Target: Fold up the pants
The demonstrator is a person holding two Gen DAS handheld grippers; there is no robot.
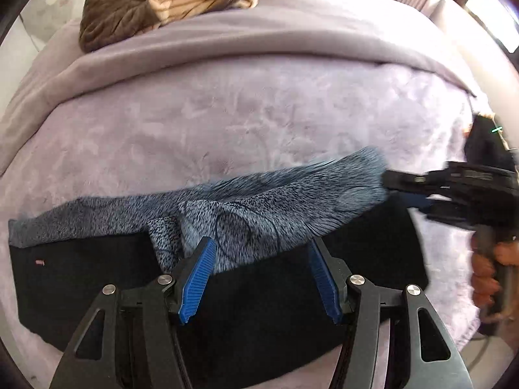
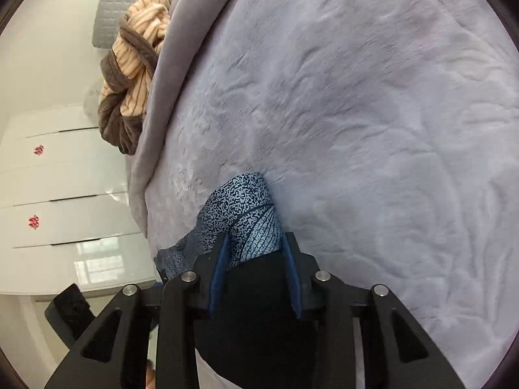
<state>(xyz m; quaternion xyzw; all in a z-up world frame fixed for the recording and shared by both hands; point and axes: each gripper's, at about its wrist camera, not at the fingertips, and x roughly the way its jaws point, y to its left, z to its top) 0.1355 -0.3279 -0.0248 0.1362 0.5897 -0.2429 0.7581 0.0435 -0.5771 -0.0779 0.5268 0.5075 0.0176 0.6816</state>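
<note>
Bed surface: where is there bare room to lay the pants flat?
Free: the lavender blanket between the pants and the grey quilt fold. Crowded: the near edge under both grippers, and the far corner with the striped brown bundle.

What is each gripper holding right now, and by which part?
The right gripper grips the pants at one end, where the speckled blue lining is turned out. The left gripper is open over the pants' middle, holding nothing.
</note>
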